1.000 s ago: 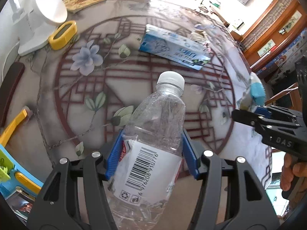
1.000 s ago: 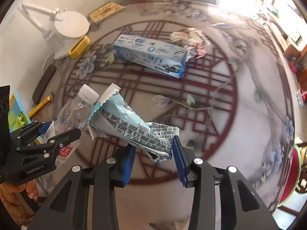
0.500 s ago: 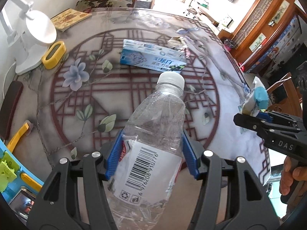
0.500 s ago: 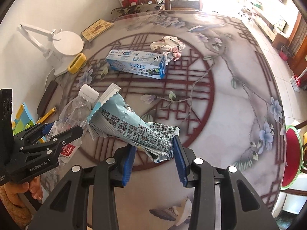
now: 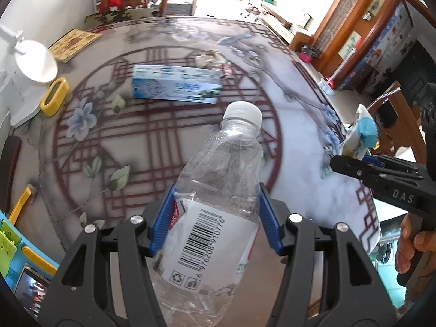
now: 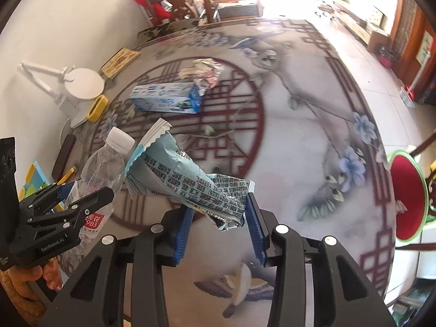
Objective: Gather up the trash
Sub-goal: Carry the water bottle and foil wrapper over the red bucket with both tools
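Note:
My left gripper (image 5: pixel 215 218) is shut on a clear plastic bottle (image 5: pixel 218 179) with a white cap, held above the patterned table (image 5: pixel 169 136). In the right wrist view the same bottle (image 6: pixel 100 169) shows at the left, in the left gripper (image 6: pixel 73 199). My right gripper (image 6: pixel 219 229) is shut on a crumpled light-blue snack wrapper (image 6: pixel 179 177). That wrapper (image 5: pixel 359 136) appears at the right edge of the left wrist view, in the right gripper (image 5: pixel 362 163). On the table lie a blue toothpaste box (image 5: pixel 174 85) and a crumpled wrapper (image 6: pixel 204 73) beside it.
A white desk lamp (image 5: pixel 27 65), a yellow holder (image 5: pixel 54 96) and a book (image 5: pixel 73 41) sit at the table's left. A dark bar (image 5: pixel 9 169) and colourful items (image 5: pixel 11 245) lie near the left edge. A red stool (image 6: pixel 406 199) stands off the right edge.
Both grippers have pulled back from the table and risen, each keeping its hold. The toothpaste box and crumpled wrapper now appear farther away, and more of the room shows.

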A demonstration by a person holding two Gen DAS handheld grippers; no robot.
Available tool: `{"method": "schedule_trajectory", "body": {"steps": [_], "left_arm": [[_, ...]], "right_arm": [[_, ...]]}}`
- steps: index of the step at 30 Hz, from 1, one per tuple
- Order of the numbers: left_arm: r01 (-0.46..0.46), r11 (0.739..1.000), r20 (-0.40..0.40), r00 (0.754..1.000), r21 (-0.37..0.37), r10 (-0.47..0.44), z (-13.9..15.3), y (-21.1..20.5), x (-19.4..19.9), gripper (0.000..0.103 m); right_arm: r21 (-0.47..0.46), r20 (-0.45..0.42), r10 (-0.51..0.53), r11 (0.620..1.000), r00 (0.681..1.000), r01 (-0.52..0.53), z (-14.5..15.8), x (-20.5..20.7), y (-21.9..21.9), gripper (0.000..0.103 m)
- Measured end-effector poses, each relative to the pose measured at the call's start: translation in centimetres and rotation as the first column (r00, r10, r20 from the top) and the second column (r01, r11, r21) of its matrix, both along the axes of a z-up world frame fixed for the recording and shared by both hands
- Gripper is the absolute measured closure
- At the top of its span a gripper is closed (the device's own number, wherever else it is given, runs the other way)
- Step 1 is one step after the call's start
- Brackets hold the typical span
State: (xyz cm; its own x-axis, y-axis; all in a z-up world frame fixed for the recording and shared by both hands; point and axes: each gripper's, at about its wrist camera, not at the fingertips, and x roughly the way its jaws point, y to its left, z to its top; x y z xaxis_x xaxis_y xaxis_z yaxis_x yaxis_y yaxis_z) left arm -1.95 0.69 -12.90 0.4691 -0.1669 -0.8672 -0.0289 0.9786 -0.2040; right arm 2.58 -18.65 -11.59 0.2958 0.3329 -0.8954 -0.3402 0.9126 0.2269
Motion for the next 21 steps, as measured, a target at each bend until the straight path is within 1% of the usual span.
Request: {"method": "schedule_trajectory", "body": {"steps": [10,15,21], "left_arm": [[0.072,0.997,-0.006,0.997,-0.004,-0.072,0.0,-4.2,1.2,0.047],[0.113,0.994,-0.002,0.994,-0.004,-0.113,0.2,-7.3,2.2,0.047],[0.151,0.989,-0.006,0.989,0.006,-0.151,0.3,-11.0,3.5,0.047]], "right_arm": [[-0.004,-0.014,-0.108,0.994,0.994,0.108,-0.2,-0.2,-5.9,0.065],[-0.004,-0.021,-0.159,0.987,0.987,0.159,-0.4,0.0,-9.5,0.065],[-0.006,-0.035,-0.235,0.972,0.971,0.235,-1.1,1.1,-14.9,0.065]]}}
